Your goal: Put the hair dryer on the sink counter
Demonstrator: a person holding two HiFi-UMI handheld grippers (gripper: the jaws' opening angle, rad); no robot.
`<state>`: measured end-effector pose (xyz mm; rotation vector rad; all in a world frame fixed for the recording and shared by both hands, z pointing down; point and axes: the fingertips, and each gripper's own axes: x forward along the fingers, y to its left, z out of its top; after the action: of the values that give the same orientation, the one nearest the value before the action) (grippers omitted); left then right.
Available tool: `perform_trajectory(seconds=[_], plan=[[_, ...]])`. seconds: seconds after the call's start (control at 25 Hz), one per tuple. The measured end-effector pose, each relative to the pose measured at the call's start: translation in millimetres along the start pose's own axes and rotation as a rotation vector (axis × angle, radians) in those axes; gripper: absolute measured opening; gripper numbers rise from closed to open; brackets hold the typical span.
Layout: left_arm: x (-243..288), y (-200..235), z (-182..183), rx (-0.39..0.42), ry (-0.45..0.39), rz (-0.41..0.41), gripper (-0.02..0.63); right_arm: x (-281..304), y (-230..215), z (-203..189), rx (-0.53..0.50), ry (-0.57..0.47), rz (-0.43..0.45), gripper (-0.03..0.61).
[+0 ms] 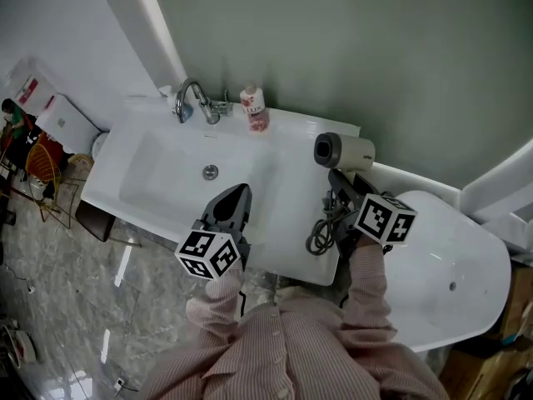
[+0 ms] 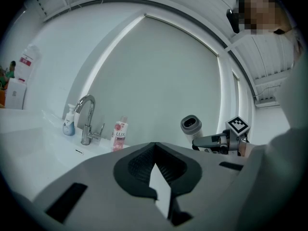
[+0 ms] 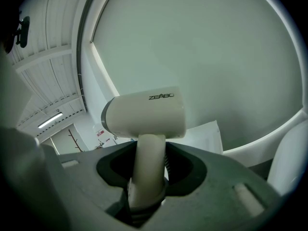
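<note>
The cream hair dryer (image 1: 346,151) is over the right rear corner of the white sink counter (image 1: 287,132), nozzle pointing left. My right gripper (image 1: 340,182) is shut on its handle (image 3: 147,162), and the dryer body (image 3: 144,117) stands upright above the jaws. Its dark cord (image 1: 321,230) lies coiled on the counter's right front. Whether the dryer rests on the counter I cannot tell. My left gripper (image 1: 236,197) hovers over the front of the basin, jaws together and nothing in them. The dryer (image 2: 191,125) and right gripper (image 2: 214,142) also show in the left gripper view.
A chrome faucet (image 1: 193,100) and a pink bottle (image 1: 255,109) stand at the counter's back edge, with a small soap dispenser (image 2: 69,121) beside the faucet. A white bathtub (image 1: 454,261) adjoins the counter on the right. The wall rises right behind the counter.
</note>
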<state>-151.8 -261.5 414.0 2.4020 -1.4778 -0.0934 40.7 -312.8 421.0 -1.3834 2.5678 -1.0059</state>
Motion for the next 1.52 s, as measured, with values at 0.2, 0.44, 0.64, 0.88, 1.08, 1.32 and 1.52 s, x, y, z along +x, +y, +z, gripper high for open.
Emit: perform_trajectory(seconds=[0.2, 0.44, 0.64, 0.88, 1.08, 1.32, 1.52], plan=[[19.6, 3.7, -4.7, -0.011, 0.026, -0.010, 0.002, 20.0, -13.4, 0.9, 0.009, 0.035, -0.012, 0.156], [58.8, 30.0, -17.0, -0.049, 0.081, -0.027, 0.002, 67.6, -39.5, -5.3, 0.018, 0.101, -0.047, 0.156], [85.3, 48.5, -38.3, -0.091, 0.147, -0.041, 0.002, 98.9, -62.3, -19.3, 0.040, 0.157, -0.086, 0.156], [117.4, 63.9, -64.2, -0.128, 0.228, -0.060, 0.002, 132.3, -96.3, -40.7, 0.036, 0.255, -0.164, 0.156], [134.4, 74.1, -89.0, -0.151, 0.294, -0.075, 0.002, 151.7, -116.1, -57.4, 0.022, 0.320, -0.215, 0.157], [144.0, 79.9, -111.9, -0.181, 0.344, -0.081, 0.002, 165.4, -130.9, -70.6, -0.010, 0.384, -0.263, 0.158], [147.2, 82.8, -124.2, -0.206, 0.368, -0.085, 0.002, 169.5, -141.9, -81.7, -0.024, 0.436, -0.322, 0.157]])
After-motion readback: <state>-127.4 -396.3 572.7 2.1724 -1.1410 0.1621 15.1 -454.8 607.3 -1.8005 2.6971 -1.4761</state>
